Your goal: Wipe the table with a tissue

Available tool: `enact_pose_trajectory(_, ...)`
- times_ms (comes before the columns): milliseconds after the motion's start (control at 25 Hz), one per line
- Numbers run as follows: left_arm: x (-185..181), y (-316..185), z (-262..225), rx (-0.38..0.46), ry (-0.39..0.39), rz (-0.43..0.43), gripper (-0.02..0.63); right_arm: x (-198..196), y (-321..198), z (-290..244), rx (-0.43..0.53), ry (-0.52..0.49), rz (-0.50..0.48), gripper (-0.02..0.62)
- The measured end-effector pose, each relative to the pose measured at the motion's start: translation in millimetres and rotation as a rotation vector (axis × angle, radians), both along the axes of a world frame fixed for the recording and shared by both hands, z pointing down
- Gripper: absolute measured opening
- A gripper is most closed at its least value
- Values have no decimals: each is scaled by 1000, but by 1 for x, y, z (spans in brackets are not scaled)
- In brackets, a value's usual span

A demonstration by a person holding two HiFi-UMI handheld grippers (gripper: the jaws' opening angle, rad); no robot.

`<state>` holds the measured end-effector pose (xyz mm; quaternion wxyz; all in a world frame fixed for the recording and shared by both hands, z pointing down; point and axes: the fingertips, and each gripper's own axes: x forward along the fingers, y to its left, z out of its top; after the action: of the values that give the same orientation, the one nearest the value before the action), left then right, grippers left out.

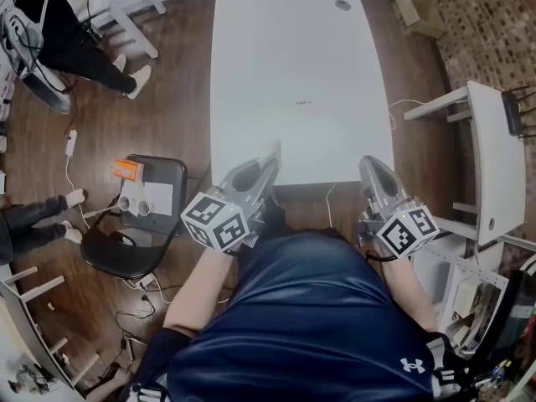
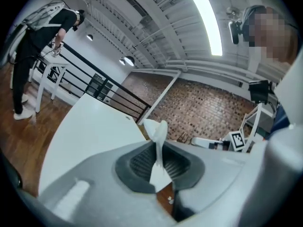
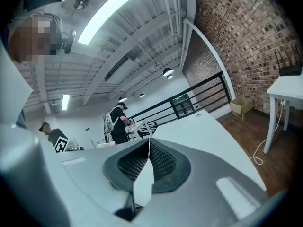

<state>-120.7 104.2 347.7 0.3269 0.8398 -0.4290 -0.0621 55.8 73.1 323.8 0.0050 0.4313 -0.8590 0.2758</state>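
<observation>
Black chair point(image 1: 109, 254) on the wood floor point(image 1: 172, 99), with an orange thing point(image 1: 126, 169) and maybe two white cups point(image 1: 134, 205) on it, brown box point(image 1: 419, 11) far off.

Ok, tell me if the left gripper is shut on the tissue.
Shut on it: the left gripper has its jaws closed on the tissue, which sticks out beyond them.

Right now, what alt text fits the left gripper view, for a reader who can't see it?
The left gripper has its jaws shut on a thin white tissue that sticks up from between its dark ribbed pads. Beyond are a white rectangular table and a red-brick wall, with a person in dark clothes at far left.
</observation>
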Motion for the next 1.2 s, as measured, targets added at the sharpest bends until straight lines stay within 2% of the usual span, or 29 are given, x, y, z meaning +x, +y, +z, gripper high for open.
enact_pose_trajectory(360, -59, -69, 51, -143, -67, -82, 23, -22, -73, 21, -20, 78, 39, 12)
enact_pose_trajectory(560, -72, -94, 78, -200, -133, -146, 23, -18, -110, 52, -33, 101, 2, 12)
enact_pose_trajectory(720, -83, -105, 103, -280, -176, -229, 23, -17, -136, 80, -46, 127, -49, 12)
enact_pose_trajectory(840, -89, -114, 122, -332, -223, -277, 23, -8, -155, 98, -52, 141, -53, 12)
enact_pose_trajectory(1000, -90, -123, 149, -384, -284, -292, 23, 5, -176, 123, -74, 159, -42, 12)
enact_pose_trajectory(1200, -91, -127, 189, -475, -379, -272, 23, 16, -188, 153, -120, 176, -34, 12)
